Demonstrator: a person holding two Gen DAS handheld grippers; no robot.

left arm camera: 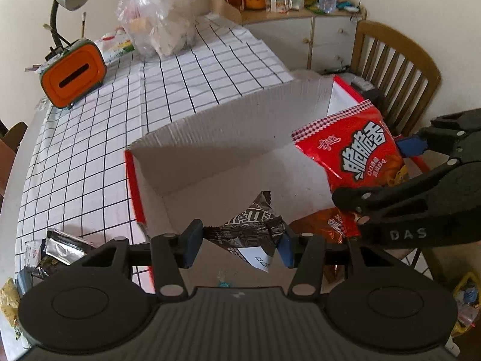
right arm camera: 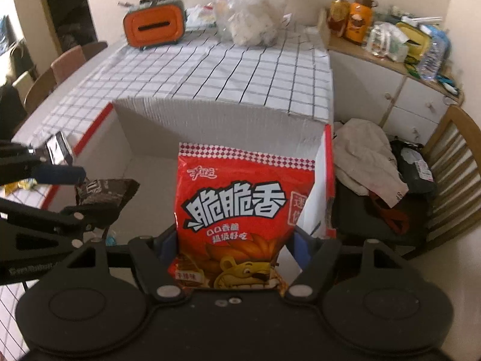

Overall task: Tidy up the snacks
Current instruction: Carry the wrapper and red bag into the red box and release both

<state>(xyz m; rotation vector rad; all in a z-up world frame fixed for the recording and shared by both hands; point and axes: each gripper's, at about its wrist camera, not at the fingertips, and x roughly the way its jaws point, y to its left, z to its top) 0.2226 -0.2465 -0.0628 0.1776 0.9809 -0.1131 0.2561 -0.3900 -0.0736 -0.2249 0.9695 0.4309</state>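
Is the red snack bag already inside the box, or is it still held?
Held: the right gripper is shut on the red snack bag, above the box.

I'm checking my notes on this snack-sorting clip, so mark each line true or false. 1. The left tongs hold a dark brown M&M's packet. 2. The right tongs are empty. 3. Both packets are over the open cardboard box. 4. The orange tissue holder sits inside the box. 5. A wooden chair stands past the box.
1. True: the left tongs grip the M&M's packet.
2. False: the right tongs clamp a red snack bag.
3. True: both hang over the cardboard box.
4. False: the orange tissue holder stands on the checked tablecloth.
5. True: wooden chair.
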